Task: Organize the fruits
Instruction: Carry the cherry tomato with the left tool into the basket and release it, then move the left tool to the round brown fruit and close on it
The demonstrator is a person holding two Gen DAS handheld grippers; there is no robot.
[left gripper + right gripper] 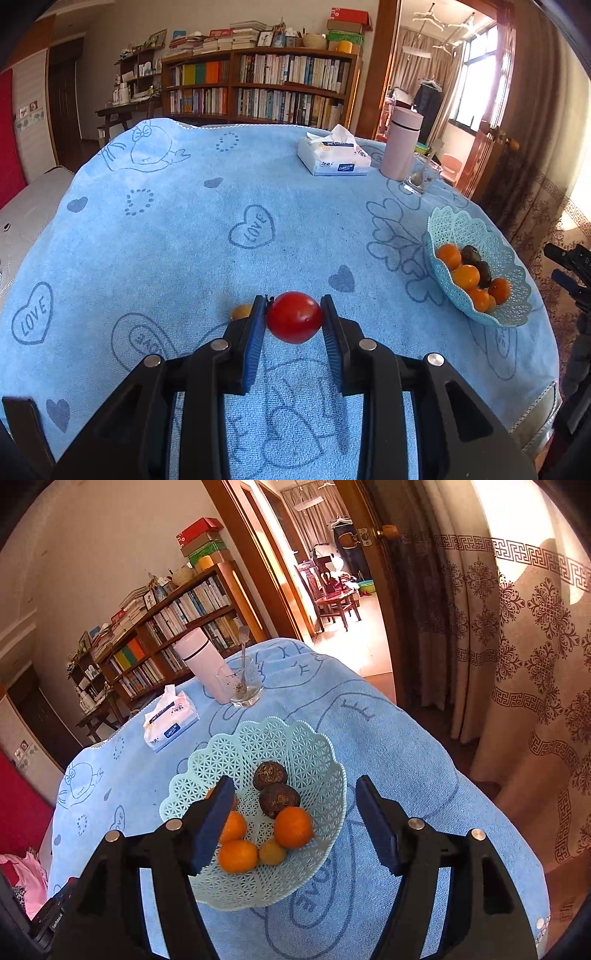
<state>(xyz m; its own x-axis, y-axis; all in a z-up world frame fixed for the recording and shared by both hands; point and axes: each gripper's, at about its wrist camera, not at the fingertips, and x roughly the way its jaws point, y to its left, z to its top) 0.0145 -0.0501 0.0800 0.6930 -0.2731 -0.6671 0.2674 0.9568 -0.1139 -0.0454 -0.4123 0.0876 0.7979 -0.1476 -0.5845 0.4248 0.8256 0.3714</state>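
Note:
My left gripper (294,314) is shut on a red tomato (294,317), held just above the blue towel. A small yellow fruit (241,312) lies on the towel, half hidden behind its left finger. At the right stands a light-blue lattice basket (491,236) with several oranges and two dark fruits. In the right wrist view my right gripper (295,812) hangs open over that basket (325,775), nothing between its pads. Below it lie oranges (293,827), two dark fruits (279,799) and a small yellow fruit (272,851).
A tissue pack (332,155), a pink bottle (400,144) and a glass with a spoon (421,177) stand at the far right of the table. The towel (166,240) covers the round table; its edge drops off just right of the basket. A bookcase stands behind.

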